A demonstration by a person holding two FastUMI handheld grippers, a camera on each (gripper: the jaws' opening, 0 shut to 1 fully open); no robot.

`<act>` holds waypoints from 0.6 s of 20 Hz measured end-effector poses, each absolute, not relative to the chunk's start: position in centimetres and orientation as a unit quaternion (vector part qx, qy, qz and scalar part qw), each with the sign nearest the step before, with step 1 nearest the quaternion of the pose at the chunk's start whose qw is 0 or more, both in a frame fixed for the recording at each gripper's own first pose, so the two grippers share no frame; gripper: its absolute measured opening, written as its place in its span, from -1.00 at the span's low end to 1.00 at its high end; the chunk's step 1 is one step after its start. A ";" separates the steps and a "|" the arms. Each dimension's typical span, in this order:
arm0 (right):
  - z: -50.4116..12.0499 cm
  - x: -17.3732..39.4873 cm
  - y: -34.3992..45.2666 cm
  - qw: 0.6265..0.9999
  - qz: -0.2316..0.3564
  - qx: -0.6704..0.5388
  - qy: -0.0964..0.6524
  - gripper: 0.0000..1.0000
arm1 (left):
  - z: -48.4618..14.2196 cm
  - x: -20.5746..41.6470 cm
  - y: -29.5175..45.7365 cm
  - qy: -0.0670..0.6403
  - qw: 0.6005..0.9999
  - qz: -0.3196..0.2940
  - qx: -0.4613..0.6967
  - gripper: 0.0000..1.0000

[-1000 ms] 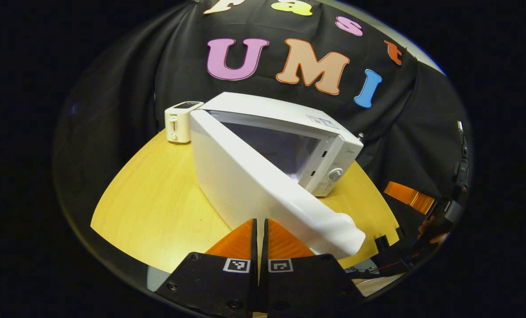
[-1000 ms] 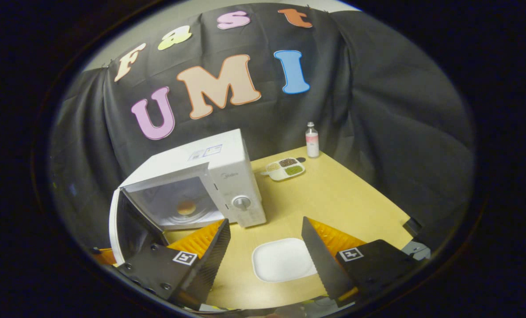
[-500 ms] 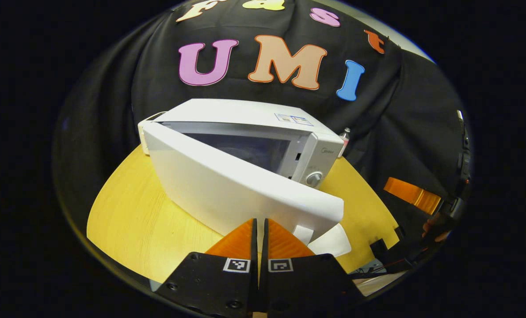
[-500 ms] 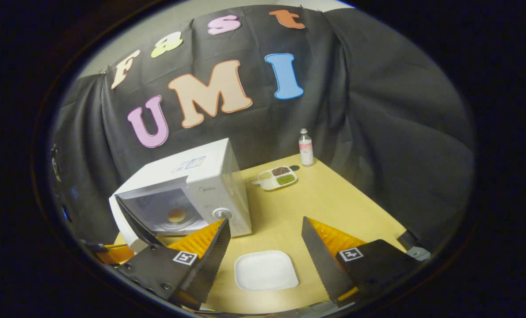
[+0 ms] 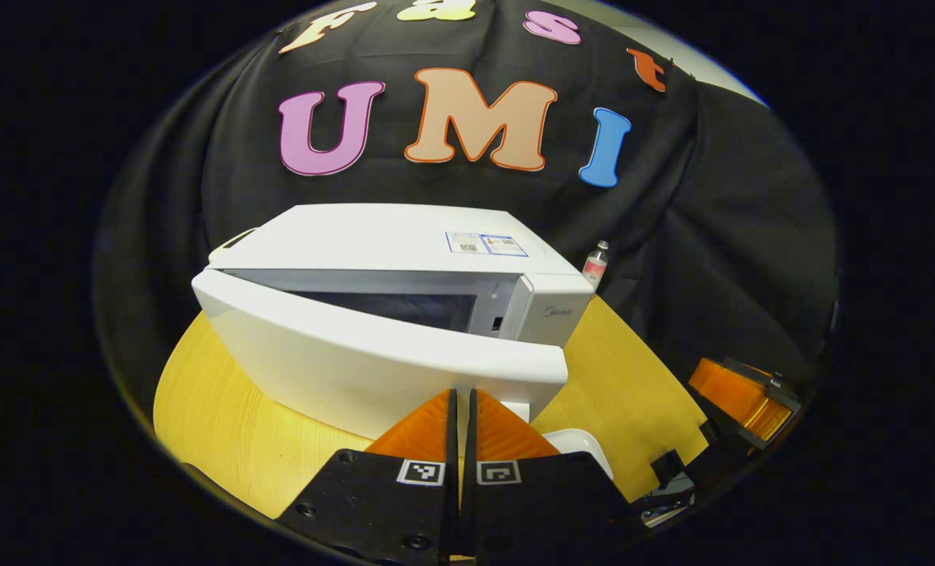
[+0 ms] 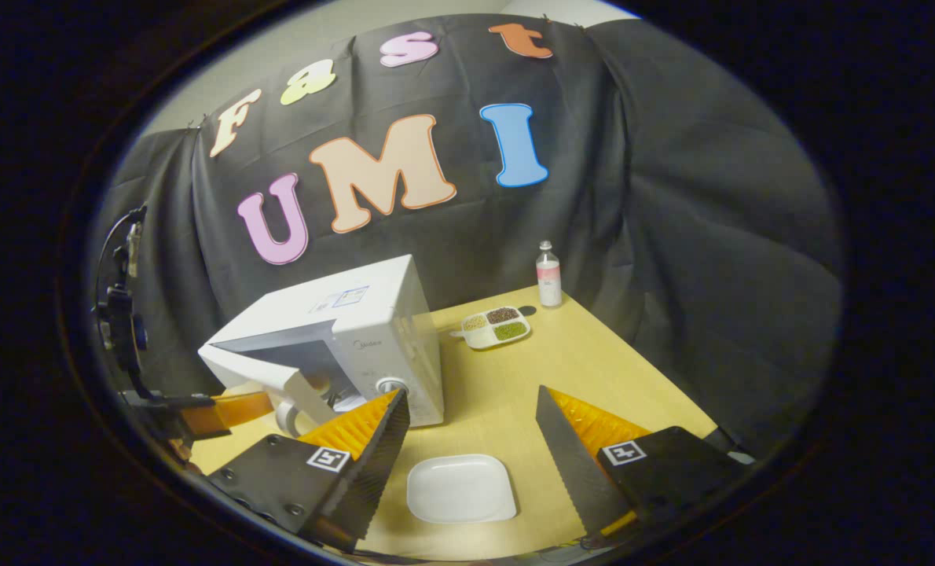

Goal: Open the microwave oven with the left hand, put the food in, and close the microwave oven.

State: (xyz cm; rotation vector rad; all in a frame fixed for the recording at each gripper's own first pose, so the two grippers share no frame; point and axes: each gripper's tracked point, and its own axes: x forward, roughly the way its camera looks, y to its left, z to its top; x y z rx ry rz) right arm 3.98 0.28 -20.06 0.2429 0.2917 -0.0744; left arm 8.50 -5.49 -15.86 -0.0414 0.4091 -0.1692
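One bottle, divided tray, white plate

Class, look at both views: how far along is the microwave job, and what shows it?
Done: the white plate on the table is bare, which suggests the food went into the microwave.
In hand: the left gripper, fingers together, sits against the outside of the door, which stands ajar.
Left: shutting the door fully. The right gripper hangs open, holding nothing.
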 end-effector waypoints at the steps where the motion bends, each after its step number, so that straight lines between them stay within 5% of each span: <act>1: -20.1 4.1 0.2 0.981 -0.038 0.122 0.144 0.99 | -15.6 9.3 -5.5 0.199 0.976 -0.082 -0.018 -0.99; 12: -19.7 4.1 0.3 0.981 -0.040 0.137 0.133 0.99 | -14.9 13.8 -6.6 0.184 0.980 -0.073 -0.036 -0.99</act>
